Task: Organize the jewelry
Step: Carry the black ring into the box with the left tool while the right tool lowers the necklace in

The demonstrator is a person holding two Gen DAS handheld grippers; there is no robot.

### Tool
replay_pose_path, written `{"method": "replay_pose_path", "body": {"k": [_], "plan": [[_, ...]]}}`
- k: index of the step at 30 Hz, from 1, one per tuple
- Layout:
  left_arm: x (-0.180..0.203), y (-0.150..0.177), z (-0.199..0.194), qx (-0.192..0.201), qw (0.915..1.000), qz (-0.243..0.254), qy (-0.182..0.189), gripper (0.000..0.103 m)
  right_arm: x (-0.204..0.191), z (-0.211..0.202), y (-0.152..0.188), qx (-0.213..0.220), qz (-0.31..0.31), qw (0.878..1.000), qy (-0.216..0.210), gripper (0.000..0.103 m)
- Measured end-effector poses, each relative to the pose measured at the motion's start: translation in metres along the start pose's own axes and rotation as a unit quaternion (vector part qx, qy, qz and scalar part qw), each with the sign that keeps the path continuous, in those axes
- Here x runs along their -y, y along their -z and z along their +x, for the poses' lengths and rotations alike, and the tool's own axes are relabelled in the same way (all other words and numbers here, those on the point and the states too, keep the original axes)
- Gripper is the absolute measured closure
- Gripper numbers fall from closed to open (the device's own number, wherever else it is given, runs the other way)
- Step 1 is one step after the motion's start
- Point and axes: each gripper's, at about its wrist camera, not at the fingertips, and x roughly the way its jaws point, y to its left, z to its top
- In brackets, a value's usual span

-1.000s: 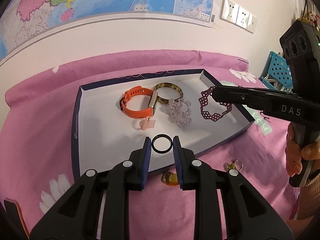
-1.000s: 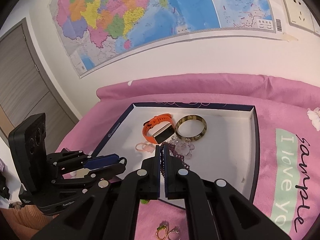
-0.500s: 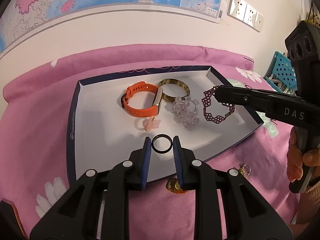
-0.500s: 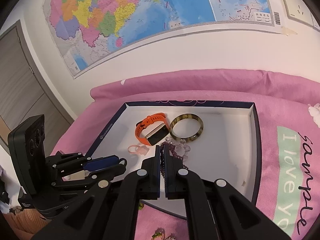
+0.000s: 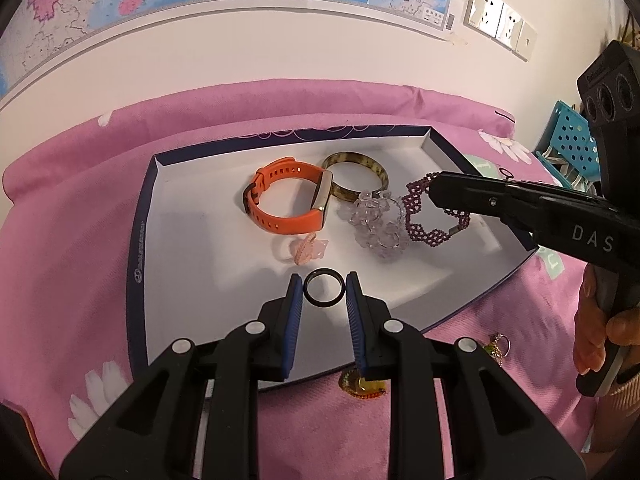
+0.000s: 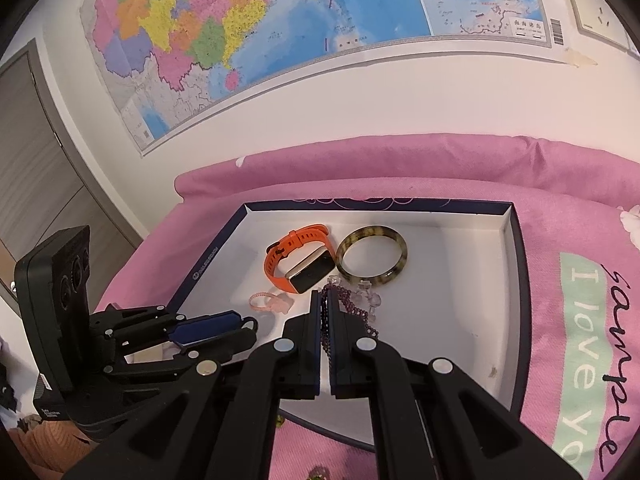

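Over a shallow white tray with a dark blue rim (image 5: 138, 248) on a pink bedspread (image 5: 68, 208): left gripper (image 5: 323, 292) with blue pads clamped on a thin black ring (image 5: 323, 289), held upright above the tray's near floor; right gripper (image 6: 325, 312) with fingers pressed together on a purple beaded bracelet (image 5: 432, 220), its loop draped down at the tray's right side, whether touching the floor impossible to tell. Already inside the tray: an orange-strapped smartwatch (image 5: 288, 200) on its side, a mottled brown bangle (image 5: 356, 176) just behind it, a cluster of clear crystal beads (image 5: 376, 224) touching the bangle and the purple loop, and a small pale pink ring with a bow (image 5: 304, 250) near the centre. Judged from this layout, sorting well past halfway, with two pieces in the grips apparently about to be set down. Left outside on the bedspread by the tray's near edge: a small gold ring with a green stone (image 5: 498, 346) and an amber-and-gold trinket (image 5: 362, 386), partly hidden behind the left gripper's finger. Remaining work, by this reading: release of the black ring and the bracelet into the tray, then collection of those two strays. A person's hand (image 5: 596, 332) visible on the right gripper's handle.
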Motion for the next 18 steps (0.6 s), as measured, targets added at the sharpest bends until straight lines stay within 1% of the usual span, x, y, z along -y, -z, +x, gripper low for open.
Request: {"method": "replay_pose_path", "body": {"k": [10, 18], "plan": [[0.003, -0.004, 0.013, -0.012, 0.9999, 0.008, -0.005, 0.080, -0.002, 0.008, 0.000, -0.005, 0.003, 1.000, 0.000, 0.101], [-0.003, -0.007, 0.023, -0.021, 0.9997, 0.000, -0.007, 0.080, -0.007, 0.018, 0.002, -0.017, -0.003, 1.000, -0.004, 0.101]]}}
